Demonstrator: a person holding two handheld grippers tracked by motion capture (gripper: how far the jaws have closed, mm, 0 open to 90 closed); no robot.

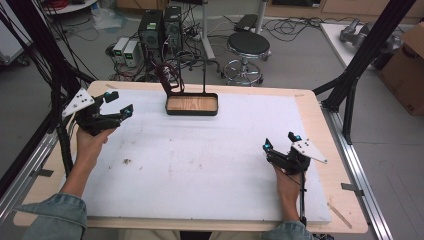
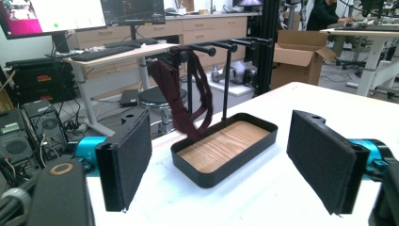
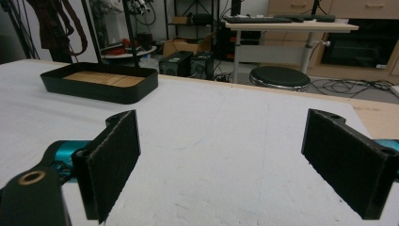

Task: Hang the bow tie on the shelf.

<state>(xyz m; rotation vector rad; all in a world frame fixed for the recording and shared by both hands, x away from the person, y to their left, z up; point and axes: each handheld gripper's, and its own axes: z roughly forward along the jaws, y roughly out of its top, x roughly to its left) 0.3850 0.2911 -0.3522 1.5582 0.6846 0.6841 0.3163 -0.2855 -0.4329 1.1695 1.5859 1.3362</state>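
A black tray with a wooden floor (image 1: 192, 104) (image 2: 225, 147) (image 3: 100, 81) sits at the far middle of the white table. From a black rack over its left end hangs a dark red strap (image 1: 167, 76) (image 2: 181, 96) (image 3: 51, 23), its lower end reaching into the tray. My left gripper (image 1: 120, 104) (image 2: 221, 162) is held open at the table's left edge, jaws pointing at the tray with nothing between them. Near the front right my right gripper (image 1: 280, 141) (image 3: 221, 162) is open too, and holds nothing.
The white foam sheet (image 1: 200, 160) covers most of the wooden tabletop. A few small dark specks (image 1: 126, 161) lie on it front left. Black frame posts (image 1: 357, 60) rise at both sides. A stool (image 1: 248, 47) and computer boxes (image 1: 161, 27) stand on the floor behind the table.
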